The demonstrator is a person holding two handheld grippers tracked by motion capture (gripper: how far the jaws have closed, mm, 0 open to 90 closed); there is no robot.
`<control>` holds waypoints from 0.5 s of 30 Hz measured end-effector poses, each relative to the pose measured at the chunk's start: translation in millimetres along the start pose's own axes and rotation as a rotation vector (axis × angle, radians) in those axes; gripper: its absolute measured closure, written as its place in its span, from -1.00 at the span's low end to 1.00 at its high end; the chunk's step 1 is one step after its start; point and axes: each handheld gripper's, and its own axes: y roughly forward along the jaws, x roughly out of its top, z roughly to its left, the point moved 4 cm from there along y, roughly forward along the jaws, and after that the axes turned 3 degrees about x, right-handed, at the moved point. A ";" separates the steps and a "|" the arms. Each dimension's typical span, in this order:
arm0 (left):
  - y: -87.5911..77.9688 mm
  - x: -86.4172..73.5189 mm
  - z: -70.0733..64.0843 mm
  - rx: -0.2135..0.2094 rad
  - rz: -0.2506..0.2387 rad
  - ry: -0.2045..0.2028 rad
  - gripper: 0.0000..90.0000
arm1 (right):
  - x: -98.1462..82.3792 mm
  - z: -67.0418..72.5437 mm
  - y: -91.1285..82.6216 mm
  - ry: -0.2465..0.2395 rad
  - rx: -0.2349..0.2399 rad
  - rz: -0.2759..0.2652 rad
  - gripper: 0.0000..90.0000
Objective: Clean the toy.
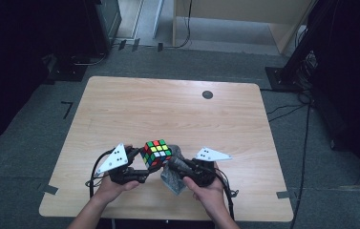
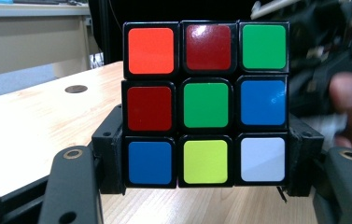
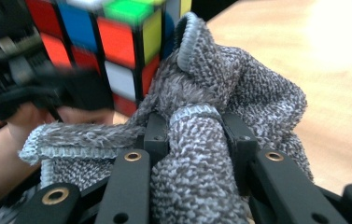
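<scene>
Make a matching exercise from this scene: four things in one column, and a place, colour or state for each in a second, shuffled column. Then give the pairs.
Things:
1. puzzle cube
2. grey cloth
3. table
4. round dark spot

Descriptions:
A. pale wood top
B. clamped in the left gripper, held above the table
C. on the far part of the tabletop
D. bunched in the right gripper, pressed against the cube

Pairs: 1-B, 2-D, 3-A, 4-C
</scene>
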 end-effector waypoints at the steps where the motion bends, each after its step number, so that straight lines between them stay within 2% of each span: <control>1: 0.4 -0.5 0.0 -0.001 0.001 0.000 -0.24 | 3.7 0.1 -4.1 0.008 0.002 -0.031 0.53; 2: 0.7 -0.8 0.0 -0.001 0.003 0.000 -0.24 | 8.6 -0.1 -10.3 0.015 0.003 -0.073 0.53; 3: 1.3 -1.0 -0.5 -0.002 0.002 -0.002 -0.24 | 10.4 -0.1 -12.5 0.014 0.003 -0.091 0.53; 5: 1.7 -0.7 -1.4 -0.003 0.003 -0.003 -0.24 | 9.3 0.1 -11.7 0.012 0.004 -0.085 0.53; 8: -0.1 1.2 -1.2 0.002 -0.004 -0.005 -0.24 | -1.4 -0.2 -0.6 0.033 0.018 -0.027 0.53; 9: -0.7 1.6 -0.7 0.004 -0.007 -0.004 -0.24 | -6.6 0.1 5.0 0.030 0.023 0.014 0.53; 11: -2.1 2.7 0.9 0.007 -0.017 -0.015 -0.24 | -11.2 1.5 10.6 0.024 0.034 0.048 0.52; 13: -3.1 3.7 3.3 0.027 -0.030 -0.034 -0.24 | -13.7 2.8 14.5 0.028 0.053 0.063 0.53; 15: -3.4 4.8 6.2 0.048 -0.050 -0.074 -0.24 | -17.6 6.7 18.9 0.024 0.077 0.093 0.52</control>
